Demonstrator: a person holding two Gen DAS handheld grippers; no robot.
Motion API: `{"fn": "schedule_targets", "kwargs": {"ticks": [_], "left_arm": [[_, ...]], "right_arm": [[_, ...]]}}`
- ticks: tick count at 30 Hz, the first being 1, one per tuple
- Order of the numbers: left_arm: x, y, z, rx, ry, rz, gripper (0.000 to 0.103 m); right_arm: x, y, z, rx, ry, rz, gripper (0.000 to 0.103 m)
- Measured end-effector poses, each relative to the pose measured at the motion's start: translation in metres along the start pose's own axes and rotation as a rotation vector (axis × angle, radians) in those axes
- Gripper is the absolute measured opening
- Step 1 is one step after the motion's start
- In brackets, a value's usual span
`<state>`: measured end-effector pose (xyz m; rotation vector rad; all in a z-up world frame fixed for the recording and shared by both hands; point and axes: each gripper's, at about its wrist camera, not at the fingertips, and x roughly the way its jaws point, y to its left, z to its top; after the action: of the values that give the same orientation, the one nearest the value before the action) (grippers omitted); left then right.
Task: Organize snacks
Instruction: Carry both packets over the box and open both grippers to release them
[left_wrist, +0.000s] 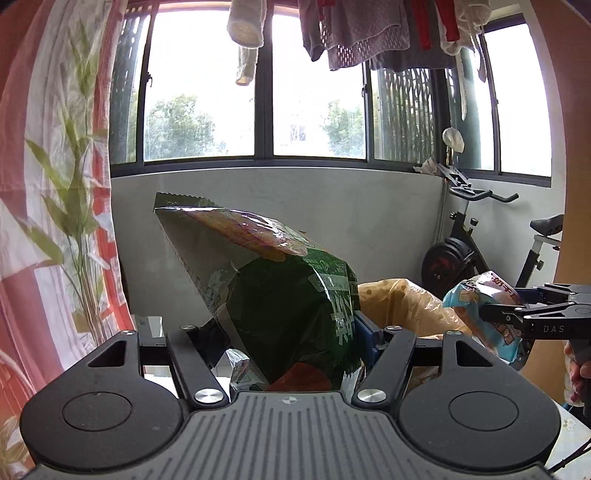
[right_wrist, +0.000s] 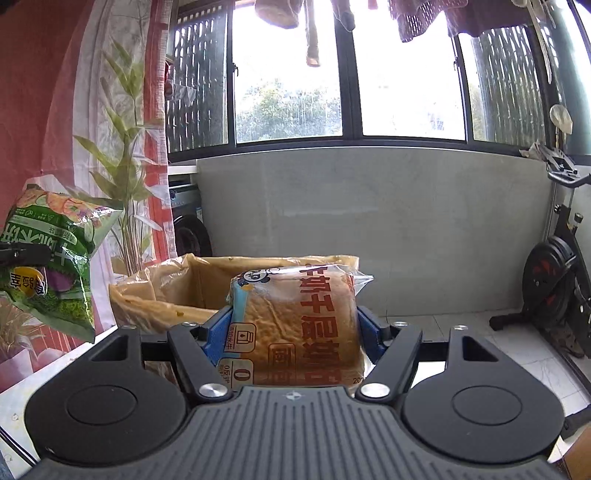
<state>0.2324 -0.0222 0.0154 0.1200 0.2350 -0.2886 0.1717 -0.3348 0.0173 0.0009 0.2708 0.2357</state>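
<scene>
Holding: you have one snack in each gripper, both raised near the far brown bag (right_wrist: 177, 288).
Left gripper (left_wrist: 291, 332): clamped on the green chip bag (left_wrist: 280, 295).
Right gripper (right_wrist: 295, 325): clamped on the bread packet (right_wrist: 303, 325).

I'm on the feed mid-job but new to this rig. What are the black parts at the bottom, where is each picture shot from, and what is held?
Each picture comes from a camera on a hand-held two-finger gripper, looking along its fingers; the black parts are the gripper itself. In the left view, the left gripper clamps a green snack bag. In the right view, the right gripper clamps a wrapped bread loaf. Each gripper shows at the edge of the other's view. Beyond both stands an open box lined with a yellowish bag.
</scene>
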Motion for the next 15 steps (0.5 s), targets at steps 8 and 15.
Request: {"fn": "schedule_targets", "kwargs": {"ticks": [8,15], "left_arm": [[0.085,-0.016,0.018,0.037,0.091,-0.014,0.07],[0.15,-0.019,0.015,0.075,0.186,0.051,0.07]], "right_arm": [[0.083,0.02,0.033,-0.075,0.018,0.032,0.071],[0.137,0.029,0.028,-0.091,0.082,0.02,0.071]]}}
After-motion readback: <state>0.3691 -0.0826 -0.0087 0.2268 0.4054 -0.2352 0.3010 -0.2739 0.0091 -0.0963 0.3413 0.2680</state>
